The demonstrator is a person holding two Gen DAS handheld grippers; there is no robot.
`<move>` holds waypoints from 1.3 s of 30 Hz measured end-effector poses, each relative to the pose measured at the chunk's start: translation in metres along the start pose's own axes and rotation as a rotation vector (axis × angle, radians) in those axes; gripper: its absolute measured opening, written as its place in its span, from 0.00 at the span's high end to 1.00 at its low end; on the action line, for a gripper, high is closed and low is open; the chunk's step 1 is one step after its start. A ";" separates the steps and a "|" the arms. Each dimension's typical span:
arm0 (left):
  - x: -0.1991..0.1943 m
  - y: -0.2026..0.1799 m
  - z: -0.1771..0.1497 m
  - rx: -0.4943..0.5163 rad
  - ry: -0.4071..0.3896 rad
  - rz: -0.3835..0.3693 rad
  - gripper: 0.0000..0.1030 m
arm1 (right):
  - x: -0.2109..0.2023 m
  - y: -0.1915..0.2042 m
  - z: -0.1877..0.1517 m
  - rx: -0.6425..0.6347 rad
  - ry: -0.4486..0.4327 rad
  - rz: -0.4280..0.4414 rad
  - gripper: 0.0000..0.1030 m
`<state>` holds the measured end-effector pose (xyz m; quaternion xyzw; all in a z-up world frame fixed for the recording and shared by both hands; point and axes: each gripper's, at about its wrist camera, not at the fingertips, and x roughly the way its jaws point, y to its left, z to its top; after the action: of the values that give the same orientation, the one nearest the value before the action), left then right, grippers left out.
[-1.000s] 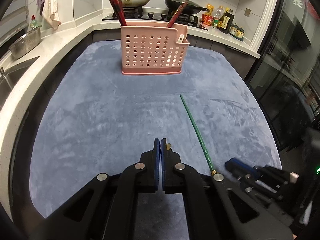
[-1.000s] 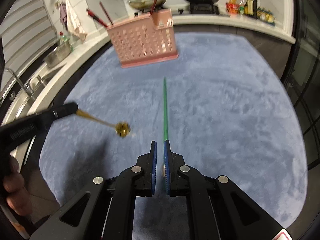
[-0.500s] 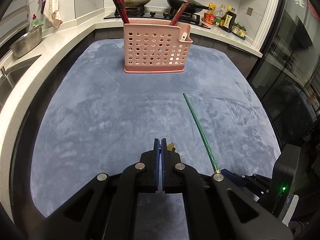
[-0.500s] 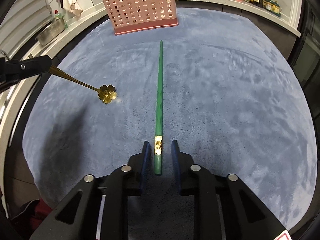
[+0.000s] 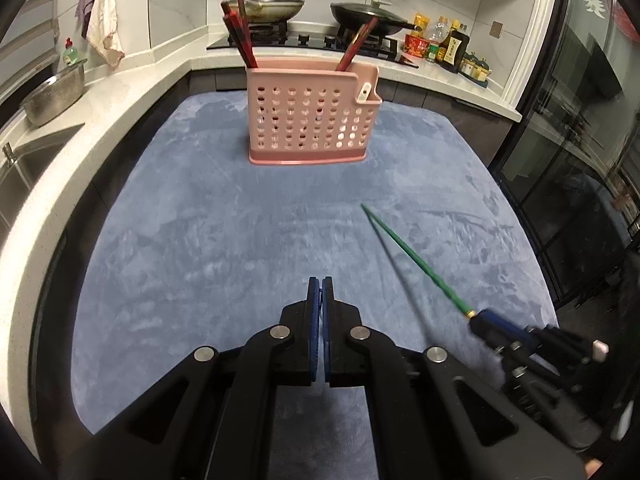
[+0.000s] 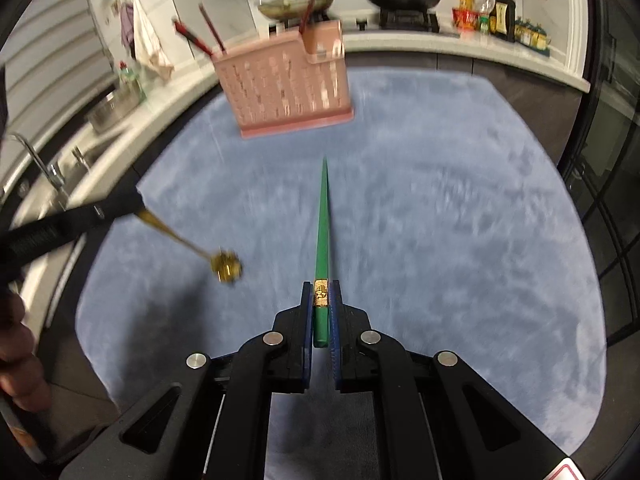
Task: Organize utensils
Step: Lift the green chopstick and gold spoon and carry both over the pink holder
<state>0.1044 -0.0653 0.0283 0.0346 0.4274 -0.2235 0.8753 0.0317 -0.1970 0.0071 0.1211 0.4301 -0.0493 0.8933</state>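
Now that the right hand-held gripper (image 6: 320, 312) has shut on the green chopstick (image 6: 322, 232) w/ gold band, it's lifting off the blue tabletop (image 6: 460, 240), centre frame; pink perforated plastic holder (image 6: 286, 88) next. Left hand-held gripper (image 5: 320, 292) pinches a gold flower-tipped spoon (image 6: 226, 266).

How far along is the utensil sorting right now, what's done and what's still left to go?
Done: red chopsticks already stand in the pink holder. In hand: the right gripper is shut on the gold-banded end of the green chopstick, and the left gripper is shut on the handle of a gold flower-headed spoon. Left: both still need to go into the holder. Nothing else lies loose on the blue mat.
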 end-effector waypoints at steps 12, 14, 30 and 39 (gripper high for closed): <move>-0.024 0.000 0.056 0.036 -0.086 -0.010 0.99 | -0.059 -0.003 0.081 0.050 -0.202 0.059 0.93; -0.025 0.001 0.068 0.044 -0.102 -0.012 0.99 | -0.065 -0.005 0.098 0.061 -0.232 0.081 0.93; -0.045 0.007 0.193 0.070 -0.293 0.023 0.99 | -0.087 0.003 0.236 0.088 -0.451 0.187 0.93; -0.025 0.018 0.251 0.051 -0.335 0.047 0.99 | -0.077 0.010 0.318 0.102 -0.567 0.173 0.93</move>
<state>0.2828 -0.1032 0.2039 0.0291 0.2685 -0.2167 0.9381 0.2259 -0.2706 0.2595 0.1834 0.1488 -0.0264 0.9714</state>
